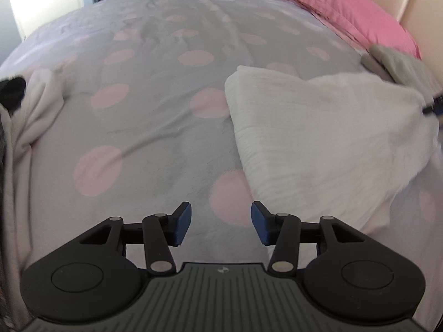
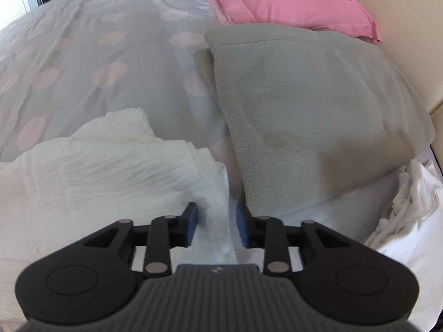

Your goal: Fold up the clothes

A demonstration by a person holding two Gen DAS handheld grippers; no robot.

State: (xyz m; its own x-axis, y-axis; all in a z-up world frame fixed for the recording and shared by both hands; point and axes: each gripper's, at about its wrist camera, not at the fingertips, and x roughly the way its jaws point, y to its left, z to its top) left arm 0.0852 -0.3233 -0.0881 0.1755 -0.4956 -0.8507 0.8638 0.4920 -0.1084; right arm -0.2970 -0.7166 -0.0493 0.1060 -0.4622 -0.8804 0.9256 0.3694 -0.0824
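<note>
A folded white textured garment (image 1: 318, 138) lies on the bed to the right of my left gripper (image 1: 221, 222), which is open and empty just above the spotted cover. In the right wrist view the same white garment (image 2: 97, 171) lies at the left. My right gripper (image 2: 216, 225) has its jaws partly closed around the garment's blurred right edge. A folded grey fleece garment (image 2: 310, 116) lies just beyond and to the right, and also shows in the left wrist view (image 1: 398, 61).
The bed has a grey cover with pink spots (image 1: 155, 116). A pink pillow (image 2: 282, 0) lies by the cream headboard (image 2: 401, 27). A crumpled white cloth (image 2: 409, 202) lies at the right. A pale garment (image 1: 33, 116) lies at the left edge.
</note>
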